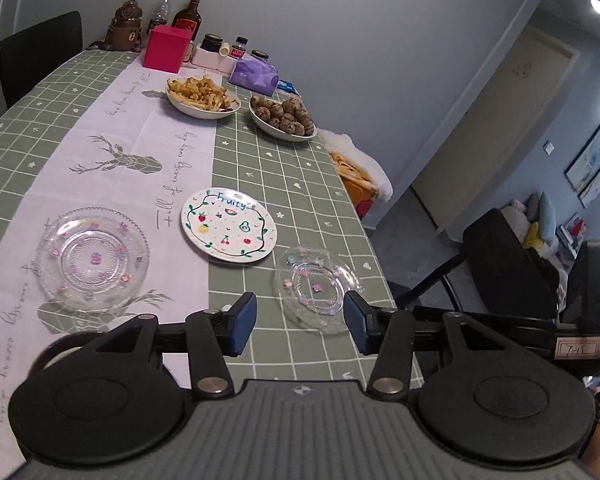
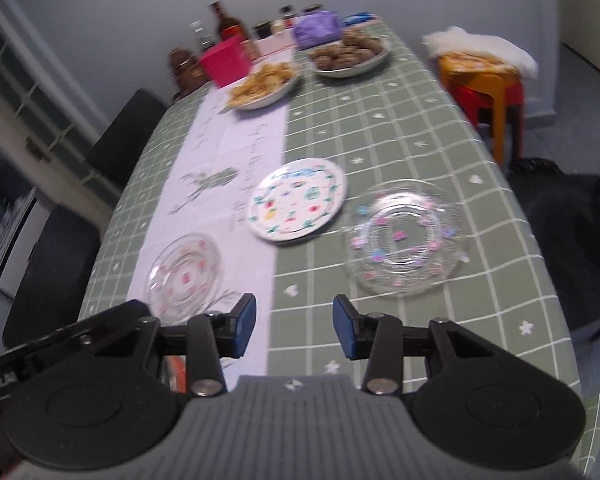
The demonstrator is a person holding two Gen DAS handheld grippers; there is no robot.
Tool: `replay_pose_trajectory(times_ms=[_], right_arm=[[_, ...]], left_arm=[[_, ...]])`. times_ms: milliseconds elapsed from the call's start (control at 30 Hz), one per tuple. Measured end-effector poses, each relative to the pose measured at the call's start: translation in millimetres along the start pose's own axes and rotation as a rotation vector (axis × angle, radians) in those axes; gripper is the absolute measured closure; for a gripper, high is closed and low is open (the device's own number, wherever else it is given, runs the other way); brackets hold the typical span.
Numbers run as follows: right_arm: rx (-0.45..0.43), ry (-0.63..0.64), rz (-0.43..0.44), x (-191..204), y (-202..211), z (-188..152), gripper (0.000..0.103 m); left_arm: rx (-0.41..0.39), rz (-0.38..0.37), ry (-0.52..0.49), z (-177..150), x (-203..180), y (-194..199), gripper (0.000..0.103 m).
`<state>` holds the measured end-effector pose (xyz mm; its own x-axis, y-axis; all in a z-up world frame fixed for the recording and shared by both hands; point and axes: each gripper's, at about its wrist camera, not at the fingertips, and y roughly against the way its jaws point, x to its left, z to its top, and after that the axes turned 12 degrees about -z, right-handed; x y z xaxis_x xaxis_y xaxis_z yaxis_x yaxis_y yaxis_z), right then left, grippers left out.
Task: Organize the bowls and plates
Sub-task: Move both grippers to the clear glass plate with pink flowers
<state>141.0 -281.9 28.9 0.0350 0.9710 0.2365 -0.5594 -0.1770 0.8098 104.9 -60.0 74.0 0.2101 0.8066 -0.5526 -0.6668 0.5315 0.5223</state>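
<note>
A white "Fruity" plate (image 1: pixel 229 229) lies mid-table; it also shows in the right wrist view (image 2: pixel 297 203). A clear glass plate (image 1: pixel 93 261) lies to its left on the white runner, also in the right wrist view (image 2: pixel 185 273). Another clear glass plate (image 1: pixel 317 289) lies near the table's right edge, also in the right wrist view (image 2: pixel 405 237). My left gripper (image 1: pixel 300 326) is open and empty above the near table, just short of the right glass plate. My right gripper (image 2: pixel 294 328) is open and empty above the near table.
At the far end stand a bowl of fries (image 1: pixel 202 97), a bowl of brown round food (image 1: pixel 282 118), a pink box (image 1: pixel 166 49), bottles and jars. Black chairs (image 2: pixel 52 276) line the left side. An orange stool (image 2: pixel 486 80) stands right of the table.
</note>
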Motion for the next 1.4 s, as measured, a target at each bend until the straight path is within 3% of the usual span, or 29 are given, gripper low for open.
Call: replay_pose_trajectory(times_ms=[100, 300, 600, 733, 867, 1000, 1400], right_arm=[[0.005, -0.071, -0.034, -25.6, -14.5, 4.8, 0.061], [0.022, -0.185, -0.083, -69.6, -42.9, 10.8, 0.061], [-0.006, -0.203, -0.088, -98.7, -68.3, 19.7, 0.061], [-0.019, -0.218, -0.117, -107.1, -82.8, 26.3, 0.061], [-0.007, -0.234, -0.165, -115.6, -99.9, 31.0, 0.061], [0.017, -0.260, -0.160, -121.1, -112.4, 33.4, 0.061], [0.019, -0.238, -0.174, -118.6, -134.1, 36.8, 0.061]], left_arm=[[-0.058, 0.030, 0.037, -3.7, -4.0, -18.0, 0.046], [-0.084, 0.068, 0.116, -14.7, -1.7, -61.3, 0.046], [-0.090, 0.169, 0.216, -43.6, 9.1, -119.1, 0.046], [-0.089, 0.207, 0.213, -51.0, 14.8, -141.9, 0.046], [-0.097, 0.198, 0.259, -57.1, 26.8, -159.4, 0.046], [-0.113, 0.212, 0.313, -60.0, 38.2, -171.2, 0.044], [-0.137, 0.157, 0.308, -54.0, 48.4, -193.7, 0.041]])
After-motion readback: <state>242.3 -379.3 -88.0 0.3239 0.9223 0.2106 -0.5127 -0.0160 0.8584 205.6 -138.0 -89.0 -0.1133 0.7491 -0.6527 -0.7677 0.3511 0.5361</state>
